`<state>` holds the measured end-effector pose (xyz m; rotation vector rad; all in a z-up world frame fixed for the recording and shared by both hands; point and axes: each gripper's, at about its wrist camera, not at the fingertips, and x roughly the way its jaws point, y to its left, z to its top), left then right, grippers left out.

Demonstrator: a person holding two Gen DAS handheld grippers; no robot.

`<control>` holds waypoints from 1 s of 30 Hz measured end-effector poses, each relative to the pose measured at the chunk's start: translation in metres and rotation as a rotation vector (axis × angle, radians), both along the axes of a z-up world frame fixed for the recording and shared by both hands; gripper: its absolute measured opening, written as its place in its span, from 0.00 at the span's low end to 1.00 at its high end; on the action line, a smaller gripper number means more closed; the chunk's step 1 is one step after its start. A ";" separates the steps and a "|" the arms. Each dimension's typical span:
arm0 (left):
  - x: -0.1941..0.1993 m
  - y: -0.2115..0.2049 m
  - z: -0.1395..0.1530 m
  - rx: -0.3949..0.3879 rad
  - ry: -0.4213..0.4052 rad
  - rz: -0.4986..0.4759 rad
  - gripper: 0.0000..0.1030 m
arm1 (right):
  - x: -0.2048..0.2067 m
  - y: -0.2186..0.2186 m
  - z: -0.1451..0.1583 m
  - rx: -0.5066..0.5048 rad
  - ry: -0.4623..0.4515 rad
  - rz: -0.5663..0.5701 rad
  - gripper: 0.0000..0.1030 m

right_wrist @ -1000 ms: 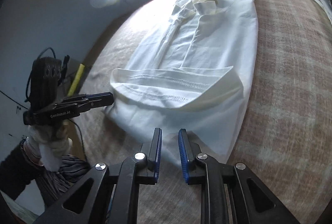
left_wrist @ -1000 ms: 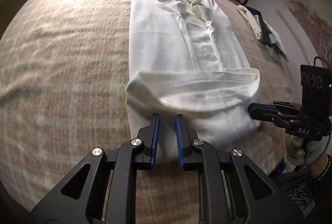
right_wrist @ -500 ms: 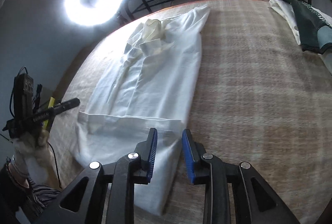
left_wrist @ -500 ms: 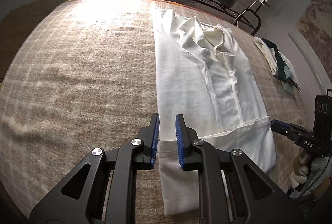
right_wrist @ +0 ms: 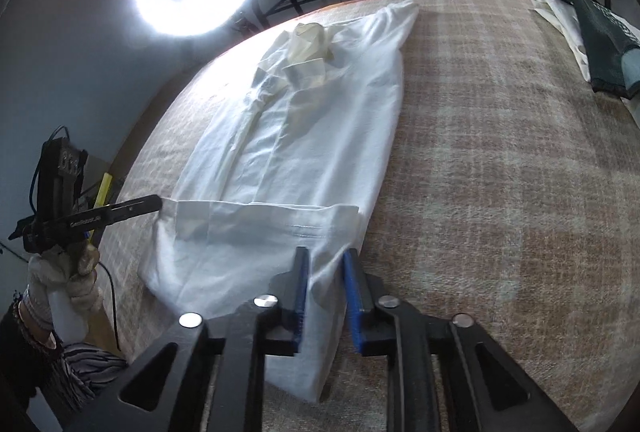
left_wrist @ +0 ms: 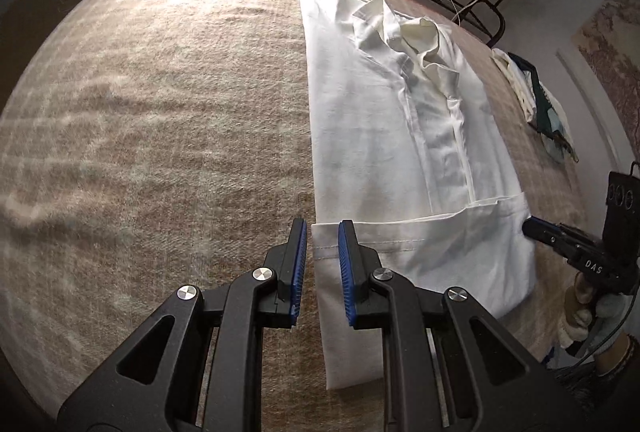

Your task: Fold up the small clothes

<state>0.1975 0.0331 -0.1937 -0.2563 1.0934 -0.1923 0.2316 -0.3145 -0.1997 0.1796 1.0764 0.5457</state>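
White collared shirt (left_wrist: 372,135): flat on the plaid-blanketed worktop (left_wrist: 160,119), sides tucked in, hem turned up, collar farthest. Left tongs (left_wrist: 322,264): angled down over the near-left hem corner, narrowly parted, gripping nothing. Right tongs (right_wrist: 325,284): angled down, closing, shirt edge between the pads, not pinched.

White shirt (left_wrist: 372,135) on beige plaid blanket (left_wrist: 160,135).
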 end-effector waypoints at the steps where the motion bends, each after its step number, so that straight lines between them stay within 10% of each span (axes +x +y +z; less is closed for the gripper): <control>1: 0.000 -0.003 0.001 0.015 -0.013 -0.004 0.06 | -0.001 0.002 0.000 -0.005 -0.006 0.006 0.04; 10: 0.012 0.007 -0.005 0.022 -0.010 0.031 0.04 | -0.006 0.000 -0.001 -0.068 0.012 -0.010 0.00; 18: 0.050 0.017 0.029 0.015 -0.076 0.042 0.07 | 0.007 -0.022 0.021 0.024 -0.009 -0.066 0.28; 22: 0.088 0.018 0.043 0.012 -0.122 0.033 0.33 | 0.029 -0.027 0.035 0.053 -0.035 -0.073 0.31; 30: 0.161 0.030 0.035 -0.022 -0.129 0.084 0.34 | 0.100 -0.025 0.041 0.085 -0.036 -0.068 0.34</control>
